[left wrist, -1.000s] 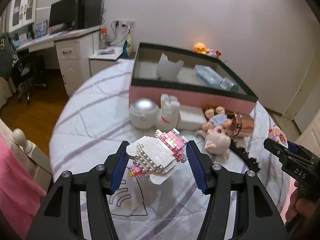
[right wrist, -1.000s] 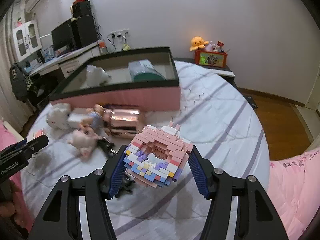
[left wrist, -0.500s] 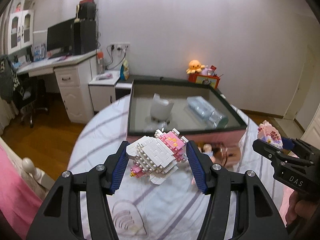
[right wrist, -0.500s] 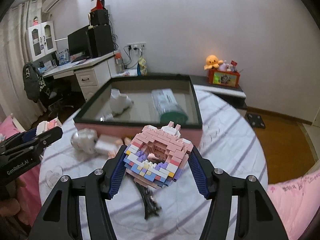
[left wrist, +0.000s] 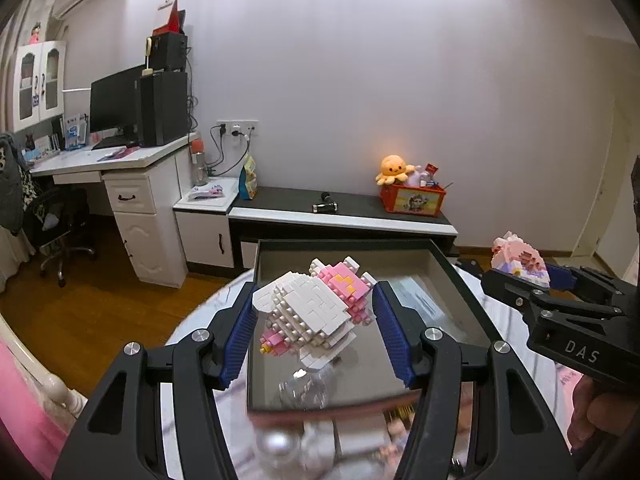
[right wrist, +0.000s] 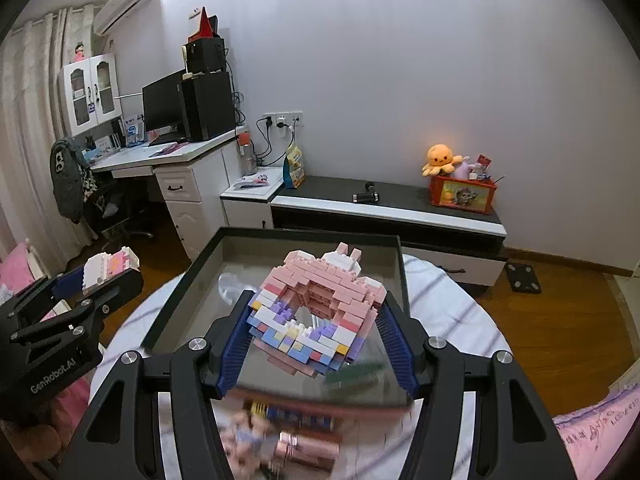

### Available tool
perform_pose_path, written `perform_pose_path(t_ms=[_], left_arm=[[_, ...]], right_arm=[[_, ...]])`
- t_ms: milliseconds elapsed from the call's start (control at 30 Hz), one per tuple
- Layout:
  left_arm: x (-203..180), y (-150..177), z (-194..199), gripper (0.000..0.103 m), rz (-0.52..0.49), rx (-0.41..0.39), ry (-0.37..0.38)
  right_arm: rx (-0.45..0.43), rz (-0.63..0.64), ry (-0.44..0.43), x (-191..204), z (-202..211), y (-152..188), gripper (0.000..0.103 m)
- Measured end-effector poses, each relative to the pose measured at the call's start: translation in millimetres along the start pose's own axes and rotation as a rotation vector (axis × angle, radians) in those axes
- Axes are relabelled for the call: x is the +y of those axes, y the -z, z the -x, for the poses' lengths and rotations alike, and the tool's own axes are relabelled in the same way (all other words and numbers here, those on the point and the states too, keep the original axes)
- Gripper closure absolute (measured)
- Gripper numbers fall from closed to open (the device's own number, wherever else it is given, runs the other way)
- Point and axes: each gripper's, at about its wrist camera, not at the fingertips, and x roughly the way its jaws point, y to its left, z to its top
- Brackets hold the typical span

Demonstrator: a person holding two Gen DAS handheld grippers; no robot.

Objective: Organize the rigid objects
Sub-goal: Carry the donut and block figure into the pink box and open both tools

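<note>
- Left wrist view: left tongs (left wrist: pixel 314 318) closed on a white-and-pink brick figure (left wrist: pixel 316 312), held in the air above the open box (left wrist: pixel 464 292) on the round worktop (left wrist: pixel 192 328). At right, the right tongs (left wrist: pixel 520 276) carry a pink brick model (left wrist: pixel 518 256).
- Right wrist view: right tongs (right wrist: pixel 314 330) grip the pink brick model (right wrist: pixel 320 308) over the box (right wrist: pixel 188 280); blurred toys (right wrist: pixel 280 440) lie on the worktop (right wrist: pixel 448 304) below.

Studded plastic bricks, matt, on both the white-pink brick figure (left wrist: pixel 316 312) and the pink-purple brick model (right wrist: pixel 320 312). Ribbed blue pads (left wrist: pixel 240 340), matt black plastic left gripper (left wrist: pixel 314 322). Glossy wood floor (left wrist: pixel 104 308). Smooth dark-rimmed box (right wrist: pixel 304 236).
</note>
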Motion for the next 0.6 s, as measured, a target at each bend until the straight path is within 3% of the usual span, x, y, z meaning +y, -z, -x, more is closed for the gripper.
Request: perform_pose_path(t_ms=[133,300,600], left_arm=[[5,-8,-35,0.044,0.017,0.042,0.0],[7,0,-72,0.044,0.038,0.11,0.006],[2,12,-103,0.043,0.041,0.186,-0.002]], right_arm=[[0.057,-0.005,-0.003,-3,-39,-14,0.042],[0.135,-0.027,-0.021,-8,-76,-8,0.042],[0.211,-0.033,-0.022,-12,-104,2,0.041]])
